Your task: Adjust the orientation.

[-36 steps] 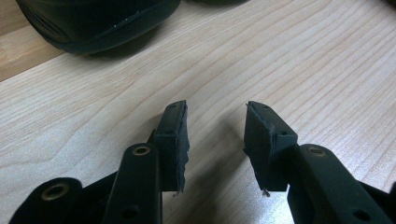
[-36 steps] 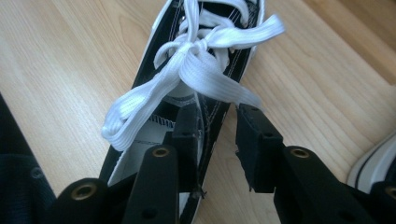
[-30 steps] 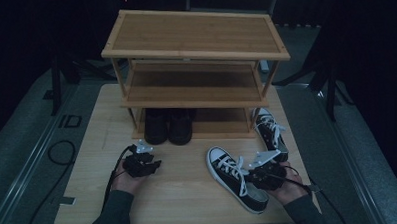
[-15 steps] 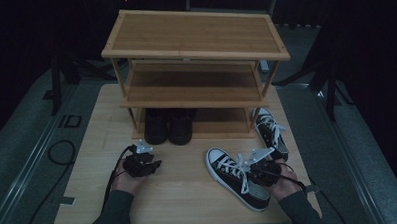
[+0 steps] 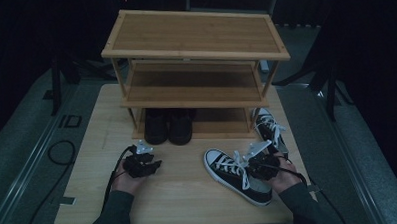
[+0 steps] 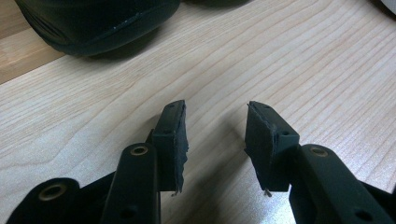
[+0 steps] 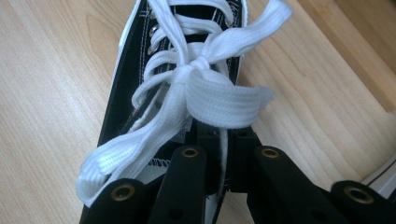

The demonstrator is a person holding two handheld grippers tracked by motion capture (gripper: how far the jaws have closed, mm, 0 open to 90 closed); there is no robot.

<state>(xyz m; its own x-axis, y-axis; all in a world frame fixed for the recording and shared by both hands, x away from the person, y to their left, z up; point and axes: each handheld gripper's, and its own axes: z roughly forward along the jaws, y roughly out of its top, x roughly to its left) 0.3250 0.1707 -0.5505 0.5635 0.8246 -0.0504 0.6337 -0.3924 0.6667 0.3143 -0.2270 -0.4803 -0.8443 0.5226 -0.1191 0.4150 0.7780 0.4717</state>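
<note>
My right gripper (image 7: 223,154) is clamped on the upper edge of the black-and-white sneaker (image 5: 237,174), at the tongue or collar; its jaws have just been closing and now pinch fabric just below the bow of the white lace (image 7: 219,100). The sneaker lies on the desk (image 5: 184,202), front right, with its white toe cap pointing away from my right hand, toward the middle of the desk and the shoe rack (image 5: 194,47). Its long axis runs diagonally from my right hand to the rack's bottom shelf. Its mate (image 5: 268,127) stands just beside the rack's right leg. A pair of black shoes (image 5: 168,125) already occupies the left half of the bottom shelf.

My left gripper (image 6: 215,140) hangs open over bare desk, holding nothing, with a black shoe toe (image 6: 100,21) ahead of it.

Judgement: the right hand is plainly the nearer; the coming move is a lift and carry toe-first toward the free right half of the shelf.
</note>
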